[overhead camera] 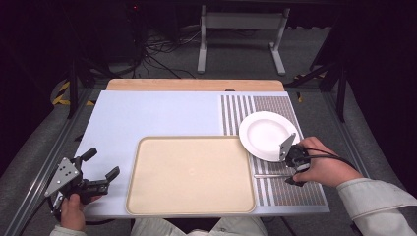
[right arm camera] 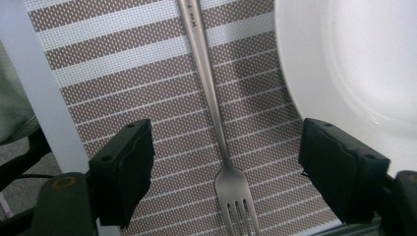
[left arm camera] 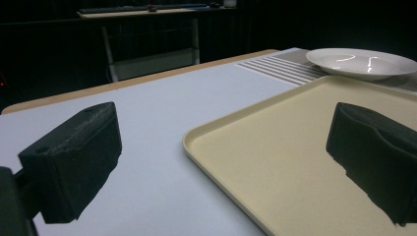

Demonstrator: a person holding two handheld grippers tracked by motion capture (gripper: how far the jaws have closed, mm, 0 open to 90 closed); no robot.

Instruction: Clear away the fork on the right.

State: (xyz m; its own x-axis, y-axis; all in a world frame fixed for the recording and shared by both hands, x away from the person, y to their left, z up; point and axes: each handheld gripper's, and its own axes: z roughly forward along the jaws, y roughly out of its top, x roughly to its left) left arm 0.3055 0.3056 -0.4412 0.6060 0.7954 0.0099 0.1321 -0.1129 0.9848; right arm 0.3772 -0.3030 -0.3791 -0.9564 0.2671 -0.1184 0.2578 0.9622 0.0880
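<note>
A steel fork [right arm camera: 209,93] lies flat on the brown-and-white striped placemat [right arm camera: 123,64], its tines toward the camera. My right gripper [right arm camera: 226,172] hovers just above it, open, one jaw on either side of the fork's neck. In the high view this gripper [overhead camera: 295,169] sits at the near edge of the white plate [overhead camera: 267,135], with the fork [overhead camera: 269,175] pointing left toward the tray. The plate [right arm camera: 354,64] is empty. My left gripper [overhead camera: 102,163] is held open and empty at the table's front left corner, beside the beige tray [overhead camera: 191,174].
The empty tray [left arm camera: 221,123] lies between the left gripper's jaws in its view, with the plate [left arm camera: 361,63] beyond it. A pale blue mat [overhead camera: 147,115] covers the table's left and middle. Metal frame rails run along both table sides.
</note>
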